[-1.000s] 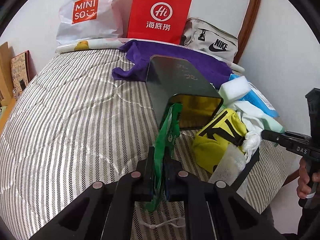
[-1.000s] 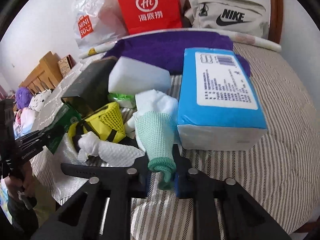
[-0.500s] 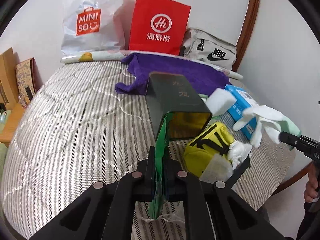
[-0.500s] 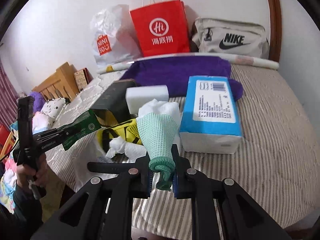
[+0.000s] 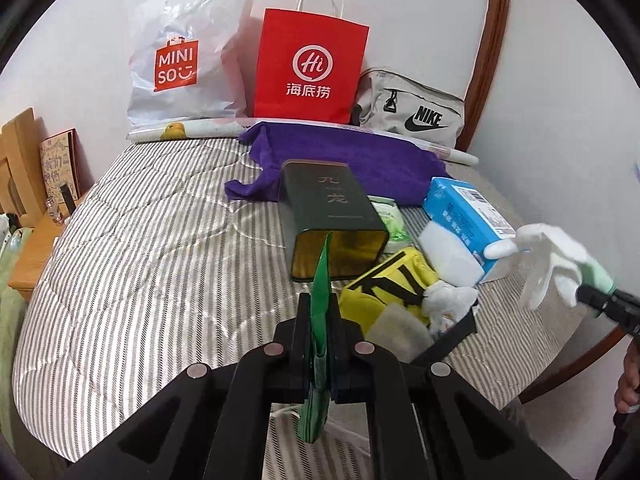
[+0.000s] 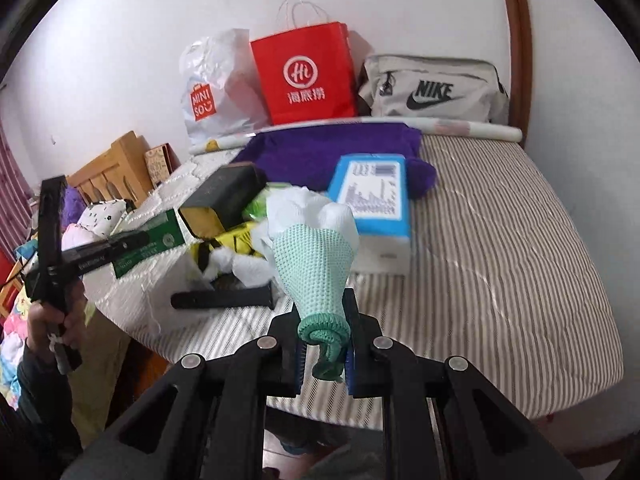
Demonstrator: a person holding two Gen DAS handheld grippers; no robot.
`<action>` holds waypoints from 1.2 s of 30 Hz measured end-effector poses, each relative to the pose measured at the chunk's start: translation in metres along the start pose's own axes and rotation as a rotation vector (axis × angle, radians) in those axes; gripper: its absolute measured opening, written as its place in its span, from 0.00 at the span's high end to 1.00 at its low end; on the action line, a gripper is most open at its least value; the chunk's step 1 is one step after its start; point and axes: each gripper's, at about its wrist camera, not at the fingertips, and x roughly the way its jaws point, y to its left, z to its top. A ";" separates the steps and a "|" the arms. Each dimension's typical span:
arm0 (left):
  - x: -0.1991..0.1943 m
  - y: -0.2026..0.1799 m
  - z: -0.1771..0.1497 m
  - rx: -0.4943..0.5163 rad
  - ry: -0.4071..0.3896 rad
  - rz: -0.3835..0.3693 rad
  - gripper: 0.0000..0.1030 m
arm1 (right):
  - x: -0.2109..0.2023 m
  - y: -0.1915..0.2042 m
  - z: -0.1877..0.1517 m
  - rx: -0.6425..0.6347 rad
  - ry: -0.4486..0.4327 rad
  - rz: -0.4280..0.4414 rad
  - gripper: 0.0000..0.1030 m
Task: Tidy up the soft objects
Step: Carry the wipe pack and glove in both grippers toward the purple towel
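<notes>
Three bags (image 5: 310, 68), one towel (image 5: 360, 160), one tissue pack (image 5: 464, 212).

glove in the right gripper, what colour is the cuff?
Mint green knit cuff on the glove, white at the finger end. Best seen in the right wrist view.

Purple towel (image 5: 352, 160); grey-striped bedspread (image 5: 160, 248); glove (image 6: 316, 256) seemingly mint-white.

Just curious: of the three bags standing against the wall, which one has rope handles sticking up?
The red paper bag in the middle; the white Miniso plastic bag and grey Nike bag show none.
</notes>
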 end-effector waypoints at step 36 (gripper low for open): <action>0.003 -0.008 0.085 -0.057 -0.047 0.026 0.94 | 0.004 -0.029 0.084 -0.036 -0.054 0.006 0.85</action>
